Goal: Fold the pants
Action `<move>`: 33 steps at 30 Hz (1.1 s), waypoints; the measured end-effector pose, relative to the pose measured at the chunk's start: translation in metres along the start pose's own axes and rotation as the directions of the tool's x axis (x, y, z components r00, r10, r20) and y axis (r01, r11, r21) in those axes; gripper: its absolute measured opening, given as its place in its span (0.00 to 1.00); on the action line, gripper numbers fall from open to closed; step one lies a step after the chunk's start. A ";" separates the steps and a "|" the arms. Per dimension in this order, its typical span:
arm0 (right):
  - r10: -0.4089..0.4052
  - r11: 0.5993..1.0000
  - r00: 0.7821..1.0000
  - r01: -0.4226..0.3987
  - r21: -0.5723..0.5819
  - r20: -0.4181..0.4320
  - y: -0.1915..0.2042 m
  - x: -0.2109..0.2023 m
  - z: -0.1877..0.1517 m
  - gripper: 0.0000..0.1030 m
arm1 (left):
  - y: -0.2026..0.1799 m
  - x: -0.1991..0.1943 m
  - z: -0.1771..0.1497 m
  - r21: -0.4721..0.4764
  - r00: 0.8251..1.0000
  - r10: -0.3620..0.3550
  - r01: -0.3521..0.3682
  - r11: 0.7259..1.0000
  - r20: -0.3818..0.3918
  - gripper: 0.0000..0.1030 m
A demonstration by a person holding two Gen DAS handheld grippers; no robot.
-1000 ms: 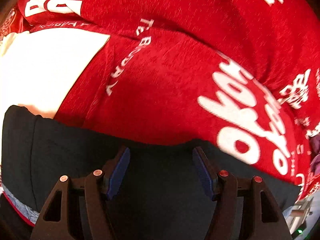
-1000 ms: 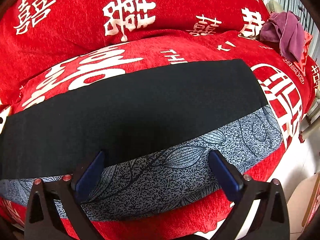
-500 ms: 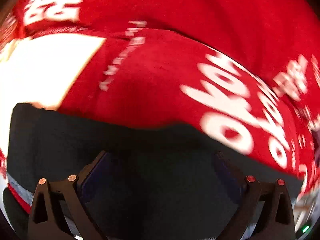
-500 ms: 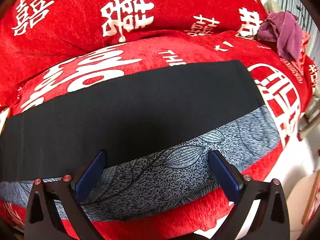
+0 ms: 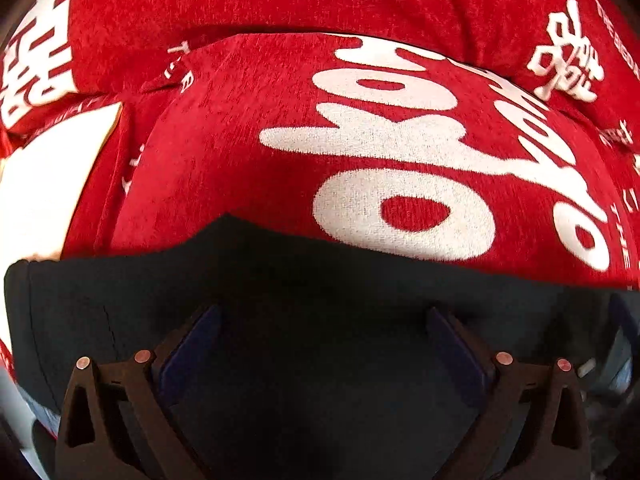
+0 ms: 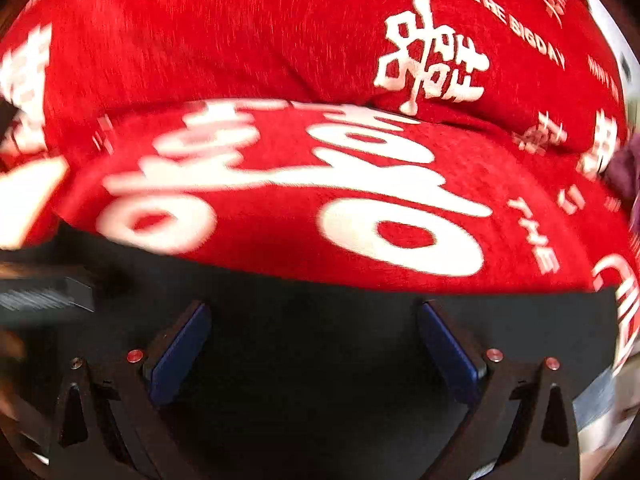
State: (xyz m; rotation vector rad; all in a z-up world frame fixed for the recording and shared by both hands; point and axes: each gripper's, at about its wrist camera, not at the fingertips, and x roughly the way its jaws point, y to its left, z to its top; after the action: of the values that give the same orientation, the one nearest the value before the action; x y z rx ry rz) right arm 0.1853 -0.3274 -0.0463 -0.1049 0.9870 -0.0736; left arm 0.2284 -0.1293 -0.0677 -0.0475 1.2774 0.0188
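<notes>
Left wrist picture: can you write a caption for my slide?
The open left gripper hovers over black pants lying on a red blanket with white lettering.

A red cover (image 5: 240,152) printed with large white characters and small English words lies over a cushioned seat and its raised back. A white patch (image 5: 44,184) shows at the left edge in the left wrist view. A purple cloth (image 6: 624,172), mostly cut off, sits at the right edge in the right wrist view.
</notes>
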 end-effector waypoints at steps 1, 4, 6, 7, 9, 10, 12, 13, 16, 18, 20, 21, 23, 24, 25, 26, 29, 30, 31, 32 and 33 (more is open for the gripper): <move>-0.008 0.999 1.000 0.008 0.052 0.000 -0.021 0.000 -0.003 1.00 | 0.005 0.001 0.000 -0.010 1.000 -0.007 0.007 1.000 0.001 1.00; -0.062 0.980 0.998 0.065 0.189 -0.025 -0.079 0.001 -0.012 1.00 | 0.006 0.002 0.001 -0.020 1.000 -0.002 0.002 1.000 -0.004 1.00; -0.113 0.961 0.993 0.120 0.248 -0.044 -0.118 0.000 -0.021 1.00 | 0.006 0.003 0.000 -0.018 1.000 0.011 -0.011 1.000 0.002 1.00; -0.119 0.955 0.991 0.129 0.269 -0.053 -0.131 0.000 -0.025 1.00 | 0.006 0.004 -0.001 -0.018 1.000 0.007 -0.007 1.000 0.007 1.00; -0.127 0.939 0.990 0.142 0.314 -0.068 -0.166 -0.001 -0.034 1.00 | 0.009 0.004 -0.003 -0.006 1.000 -0.012 0.012 1.000 0.017 1.00; -0.134 0.931 0.988 0.151 0.333 -0.072 -0.182 -0.002 -0.038 1.00 | 0.009 0.004 -0.003 0.002 1.000 -0.014 0.014 1.000 0.018 1.00; -0.130 0.919 0.988 0.150 0.364 -0.079 -0.205 -0.004 -0.044 1.00 | 0.018 -0.003 -0.008 0.000 1.000 0.023 -0.023 1.000 0.021 1.00; -0.122 0.913 0.989 0.146 0.381 -0.087 -0.212 -0.004 -0.044 1.00 | 0.025 -0.010 -0.014 -0.017 0.999 0.036 -0.035 0.999 0.032 1.00; -0.179 0.900 0.975 0.217 0.378 -0.134 -0.202 -0.020 -0.040 1.00 | 0.051 -0.027 -0.041 -0.032 0.996 -0.010 0.013 0.999 0.092 1.00; -0.090 0.937 0.994 0.107 0.331 -0.066 -0.166 -0.043 -0.041 1.00 | 0.065 -0.018 -0.057 -0.035 0.997 0.028 -0.025 0.999 0.066 1.00; 0.001 0.968 1.000 0.004 0.249 -0.019 -0.111 -0.059 -0.045 1.00 | 0.068 -0.021 -0.067 0.017 0.992 0.029 -0.032 0.999 0.120 1.00; 0.055 0.984 0.998 -0.054 0.170 -0.004 -0.075 -0.064 -0.048 1.00 | 0.070 -0.022 -0.069 0.036 0.992 0.031 -0.036 0.999 0.119 1.00; 0.084 0.996 0.996 -0.083 0.017 -0.012 -0.019 -0.063 -0.056 1.00 | 0.081 -0.025 -0.074 0.037 0.993 0.031 -0.036 0.999 0.116 1.00; 0.072 0.997 0.997 -0.073 -0.030 -0.022 -0.003 -0.060 -0.061 1.00 | 0.091 -0.028 -0.077 0.032 0.992 0.044 -0.048 0.998 0.117 1.00; 0.045 0.996 0.998 -0.048 -0.075 -0.053 0.010 -0.051 -0.070 1.00 | 0.104 -0.030 -0.080 0.022 0.992 0.047 -0.050 0.998 0.118 1.00; 0.046 0.997 0.997 -0.051 -0.066 -0.065 0.010 -0.046 -0.076 0.99 | 0.115 -0.031 -0.083 0.013 0.992 0.043 -0.045 0.999 0.115 1.00; 0.080 0.996 0.996 -0.079 0.032 -0.042 -0.020 -0.049 -0.079 0.99 | 0.162 -0.031 -0.100 -0.067 0.996 0.003 0.003 0.998 0.093 1.00; 0.079 0.997 0.996 -0.078 0.029 -0.042 -0.026 -0.049 -0.080 0.99 | 0.176 -0.033 -0.105 -0.105 0.995 -0.031 0.041 0.994 0.090 1.00; 0.092 0.995 0.995 -0.091 0.027 -0.044 -0.029 -0.049 -0.081 0.99 | 0.189 -0.036 -0.110 -0.145 0.996 -0.025 0.037 0.989 0.084 1.00; 0.095 0.995 0.995 -0.094 0.017 -0.043 -0.029 -0.050 -0.081 0.99 | 0.195 -0.040 -0.113 -0.164 0.996 -0.021 0.036 0.986 0.088 1.00; 0.090 0.996 0.995 -0.090 0.008 -0.042 -0.028 -0.049 -0.082 0.99 | 0.202 -0.047 -0.115 -0.183 0.994 -0.024 0.043 0.982 0.108 1.00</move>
State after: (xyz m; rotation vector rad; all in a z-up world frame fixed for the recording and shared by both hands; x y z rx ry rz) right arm 0.0896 -0.3547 -0.0467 -0.0529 1.0320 0.0037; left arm 0.0963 0.0678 -0.0614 -0.2256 1.1665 0.1102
